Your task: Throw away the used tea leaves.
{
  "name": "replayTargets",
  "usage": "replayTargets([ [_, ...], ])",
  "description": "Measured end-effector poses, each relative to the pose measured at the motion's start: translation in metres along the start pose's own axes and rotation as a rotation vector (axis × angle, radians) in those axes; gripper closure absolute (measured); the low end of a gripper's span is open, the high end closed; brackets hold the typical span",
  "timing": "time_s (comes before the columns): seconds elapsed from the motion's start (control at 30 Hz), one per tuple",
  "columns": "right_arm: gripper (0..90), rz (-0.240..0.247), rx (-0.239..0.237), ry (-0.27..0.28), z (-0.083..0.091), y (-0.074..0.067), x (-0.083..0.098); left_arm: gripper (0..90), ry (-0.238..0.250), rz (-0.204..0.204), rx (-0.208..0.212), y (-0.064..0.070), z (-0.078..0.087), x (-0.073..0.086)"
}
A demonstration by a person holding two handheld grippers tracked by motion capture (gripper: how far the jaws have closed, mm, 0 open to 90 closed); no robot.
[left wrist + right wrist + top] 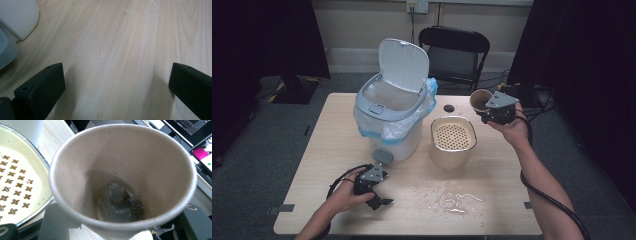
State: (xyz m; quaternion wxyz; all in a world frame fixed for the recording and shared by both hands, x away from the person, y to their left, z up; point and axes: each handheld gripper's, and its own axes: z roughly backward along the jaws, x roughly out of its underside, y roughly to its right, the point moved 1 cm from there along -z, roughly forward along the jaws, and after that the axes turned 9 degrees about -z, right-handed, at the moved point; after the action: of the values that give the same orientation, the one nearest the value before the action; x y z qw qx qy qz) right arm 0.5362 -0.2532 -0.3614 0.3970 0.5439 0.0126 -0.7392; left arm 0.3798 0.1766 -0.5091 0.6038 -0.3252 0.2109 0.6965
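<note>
Left gripper point(379, 197) rests low on the table point(312, 165), just in front of the white bin point(392, 110); jaws spread wide, nothing between them, bare wood below in its own view.

Bin lid stands open, liner bag fitted. Beside it, the cream strainer basin point(453, 137), perforated insert in place.

Right gripper point(492, 112) is clamped on a paper cup point(480, 99), held raised just right of the basin's far corner, tilted. Wet dark tea bags point(120, 203) sit at the cup's bottom.

Judgement: step in hand is draining over the strainer. Best to bring the rim above the insert first, then tip slowly so liquid lands inside; spill point(457, 200) already marks the near tabletop.
</note>
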Motion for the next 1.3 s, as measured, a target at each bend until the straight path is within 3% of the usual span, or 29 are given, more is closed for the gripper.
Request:
replayTargets([
  [0.03,38.5,0.000,0.000,0.000,0.000,0.000,0.000,0.0,0.000,0.000,0.000,0.000,0.000,0.000],
  [0.13,38.8,0.107,0.049,-0.016,0.003,-0.005,-0.006,0.0,0.000,0.000,0.000,0.000,0.000,0.000],
  [0.17,38.8,0.107,0.049,-0.016,0.003,-0.005,-0.006,0.0,0.000,0.000,0.000,0.000,0.000,0.000],
  [0.2,38.8,0.248,0.135,-0.018,0.006,-0.012,-0.011,0.0,0.000,0.000,0.000,0.000,0.000,0.000],
  [0.23,38.8,0.248,0.135,-0.018,0.006,-0.012,-0.011,0.0,0.000,0.000,0.000,0.000,0.000,0.000],
  [0.27,38.9,0.497,0.243,-0.051,0.009,-0.026,-0.017,0.0,0.000,0.000,0.000,0.000,0.000,0.000],
  [0.3,38.9,0.497,0.243,-0.051,0.009,-0.026,-0.017,0.0,0.000,0.000,0.000,0.000,0.000,0.000],
  [0.33,39.1,0.805,0.377,-0.084,0.010,-0.043,-0.021,0.0,0.001,-0.001,0.001,0.000,0.000,0.000],
  [0.37,39.1,0.805,0.377,-0.084,0.010,-0.043,-0.021,0.0,0.001,-0.001,0.001,0.000,0.000,0.000],
  [0.4,39.1,0.958,0.433,-0.089,0.008,-0.056,-0.022,0.0,0.000,-0.001,0.001,0.000,0.000,0.000],
  [0.43,39.1,0.958,0.433,-0.089,0.008,-0.056,-0.022,0.0,0.000,-0.001,0.001,0.000,0.000,0.000],
  [0.47,39.1,1.071,0.478,-0.093,0.006,-0.064,-0.022,0.0,0.000,-0.001,0.001,0.000,0.000,0.000],
  [0.5,39.1,1.071,0.478,-0.093,0.006,-0.064,-0.022,0.0,0.000,-0.001,0.001,0.000,0.000,0.000],
  [0.57,39.1,1.144,0.538,-0.096,0.003,-0.066,-0.022,0.0,-0.002,-0.002,0.000,0.000,0.000,0.000],
  [0.7,39.0,1.190,0.568,-0.093,0.002,-0.068,-0.022,0.0,-0.001,-0.001,0.000,0.000,0.000,0.000],
  [0.73,38.9,1.220,0.603,-0.086,0.004,-0.068,-0.023,0.0,-0.002,-0.001,0.001,0.000,0.000,0.000],
  [0.83,38.8,1.184,0.590,-0.081,0.005,-0.067,-0.026,0.0,-0.002,-0.002,0.001,0.000,0.000,0.000],
  [0.87,38.7,1.137,0.576,-0.092,0.006,-0.066,-0.027,0.0,-0.002,-0.002,0.001,0.000,0.000,0.000],
  [0.93,38.5,0.989,0.477,-0.112,0.007,-0.063,-0.031,0.0,-0.002,-0.002,0.001,0.000,0.000,0.000],
  [0.97,38.5,0.989,0.477,-0.112,0.007,-0.063,-0.031,0.0,-0.002,-0.002,0.001,0.000,0.000,0.000],
  [1.0,38.4,0.875,0.432,-0.115,0.007,-0.061,-0.031,0.0,-0.002,-0.003,0.001,0.000,0.000,0.000],
  [1.03,38.4,0.875,0.432,-0.115,0.007,-0.061,-0.031,0.0,-0.002,-0.003,0.001,0.000,0.000,0.000],
  [1.07,38.3,0.753,0.367,-0.131,0.007,-0.059,-0.031,0.0,-0.002,-0.002,0.001,0.000,0.000,0.000],
  [1.1,38.3,0.753,0.367,-0.131,0.007,-0.059,-0.031,0.0,-0.002,-0.002,0.001,0.000,0.000,0.000],
  [1.13,38.2,0.608,0.281,-0.164,0.006,-0.056,-0.030,0.0,-0.002,-0.002,0.001,0.000,0.000,0.000],
  [1.17,38.2,0.608,0.281,-0.164,0.006,-0.056,-0.030,0.0,-0.002,-0.002,0.001,0.000,0.000,0.000],
  [1.2,38.2,0.510,0.234,-0.169,0.006,-0.053,-0.028,0.0,-0.002,-0.003,0.001,0.000,0.000,0.000],
  [1.23,38.2,0.510,0.234,-0.169,0.006,-0.053,-0.028,0.0,-0.002,-0.003,0.001,0.000,0.000,0.000],
  [1.3,38.1,0.407,0.205,-0.168,0.006,-0.049,-0.028,0.0,-0.002,-0.003,0.001,0.000,0.000,0.000],
])
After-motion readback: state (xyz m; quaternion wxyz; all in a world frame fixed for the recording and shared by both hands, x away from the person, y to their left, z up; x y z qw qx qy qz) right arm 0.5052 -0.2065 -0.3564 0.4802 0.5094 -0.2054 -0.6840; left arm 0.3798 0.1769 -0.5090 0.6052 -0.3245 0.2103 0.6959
